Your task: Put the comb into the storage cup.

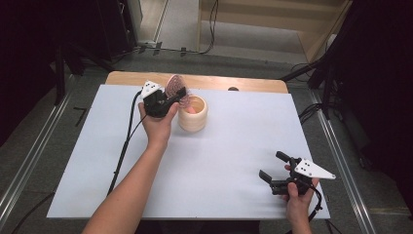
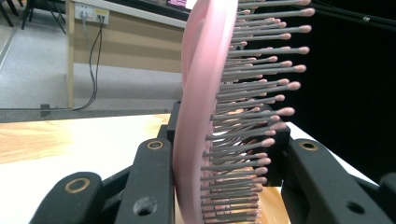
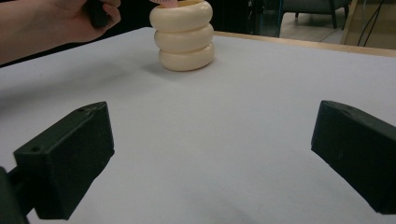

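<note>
Two grippers, one item in hand.

Item 1 – left gripper (image 1: pixel 171 99): jaws clamped on pink hairbrush (image 2: pixel 205 116), one pad on the smooth back, other on the bristle side. Brush stands on edge betw. the pads, head up, bristles w/ pink ball tips pointing to the right in the left gripper view. Handle end not visible there.

Item 2 – hairbrush (image 1: pixel 174 86), high view: held above the table at the far left-centre, just beside and over the rim of the cream holder (image 1: pixel 193 114). Lower end seems to point at the holder's mouth; whether it's already inside – can't tell.

Item 3 – cream holder (image 3: pixel 183 38): three stacked ring shapes, upright, open top, something pinkish inside. Stands on white table cover (image 1: pixel 219 161), wood tabletop edge (image 1: pixel 219 82) behind.

Item 4 – right gripper (image 1: pixel 281 171): jaws wide, nothing betw. them, resting near the near-right corner, well apart from holder and brush.

Risks (judgement):
- Grip on bristles is soft; brush may twist or slip in the pads when lowered.
- Handle catching the rim could tip or shove the holder – it's light-looking, and nothing steadies it, right gripper being too far off.
- Releasing too high: brush bounces out or knocks the holder over.
</note>
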Available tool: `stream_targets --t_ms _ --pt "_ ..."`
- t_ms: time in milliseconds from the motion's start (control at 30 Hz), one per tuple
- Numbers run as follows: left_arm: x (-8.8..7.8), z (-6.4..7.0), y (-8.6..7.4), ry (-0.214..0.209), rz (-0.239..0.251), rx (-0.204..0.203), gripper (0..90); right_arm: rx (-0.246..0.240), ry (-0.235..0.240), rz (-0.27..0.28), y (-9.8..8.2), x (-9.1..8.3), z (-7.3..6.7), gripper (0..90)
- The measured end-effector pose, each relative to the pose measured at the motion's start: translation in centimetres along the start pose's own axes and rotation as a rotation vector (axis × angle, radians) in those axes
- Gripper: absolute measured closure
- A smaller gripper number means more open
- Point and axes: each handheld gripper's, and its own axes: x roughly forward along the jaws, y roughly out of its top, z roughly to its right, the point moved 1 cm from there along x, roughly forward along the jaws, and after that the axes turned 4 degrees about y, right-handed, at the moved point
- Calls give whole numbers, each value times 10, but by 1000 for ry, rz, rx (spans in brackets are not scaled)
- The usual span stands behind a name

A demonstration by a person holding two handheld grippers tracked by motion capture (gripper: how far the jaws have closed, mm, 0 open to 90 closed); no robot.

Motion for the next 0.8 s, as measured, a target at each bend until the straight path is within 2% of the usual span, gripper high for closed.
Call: stream_targets --t_ms 67,167,233,333,433,600,800 --pt "1 -1 0 -2 -6 -7 641 0 0 0 0 0 0 0" --pt "0 -4 0 21 -26 -6 605 0 0 0 0 0 0 0" --pt "0 -5 0 14 -40 -11 523 0 -1 -1 0 0 0 0" --pt "-2 -7 1 12 -65 -15 492 -1 -4 -1 0 0 0 0" --pt "-3 -8 1 19 -84 -8 364 -2 -5 -1 0 0 0 0" --pt "-5 -8 1 2 -107 5 157 -2 -10 -3 0 1 0 0" --pt "-10 -3 1 -45 -117 50 64 -2 -11 -3 0 1 0 0"
